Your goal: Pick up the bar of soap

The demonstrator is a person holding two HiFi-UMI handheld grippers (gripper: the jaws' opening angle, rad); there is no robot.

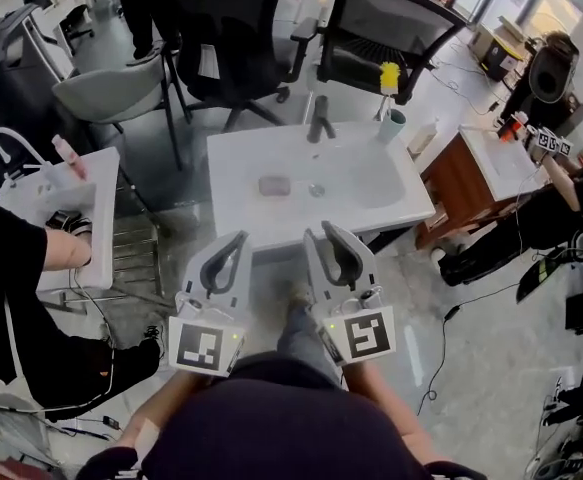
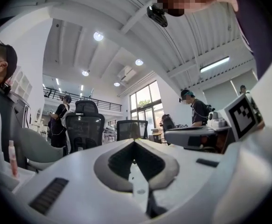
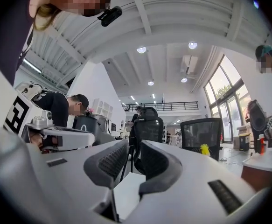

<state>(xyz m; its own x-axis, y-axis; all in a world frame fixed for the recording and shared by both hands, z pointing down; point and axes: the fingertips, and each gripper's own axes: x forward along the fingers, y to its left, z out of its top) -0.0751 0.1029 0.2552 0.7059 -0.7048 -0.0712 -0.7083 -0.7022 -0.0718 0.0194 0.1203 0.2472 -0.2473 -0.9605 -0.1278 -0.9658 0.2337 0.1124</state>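
Soap (image 1: 274, 185) lies flat in the basin of the white sink (image 1: 233, 211), left of the drain (image 1: 317, 190) and in front of the faucet (image 1: 321, 118). Nothing touches it. A cup (image 1: 393, 125) with a yellow brush (image 1: 389, 76) in it stands on the sink's back right corner.

Both grippers hang side by side at the near edge of the sink, well short of the soap, pointing roughly level toward the basin. The left gripper (image 1: 239, 237) has its jaws together: in the left gripper view (image 2: 134, 141) the tips meet and nothing is between them. The right gripper (image 1: 323, 230) has its jaws partly apart, and the right gripper view (image 3: 134, 146) shows a narrow gap with only the room beyond in it, so it holds nothing.

Two office chairs (image 1: 221, 38) stand behind the sink. To the left a second person (image 1: 11, 258) works at another white sink (image 1: 91, 228).
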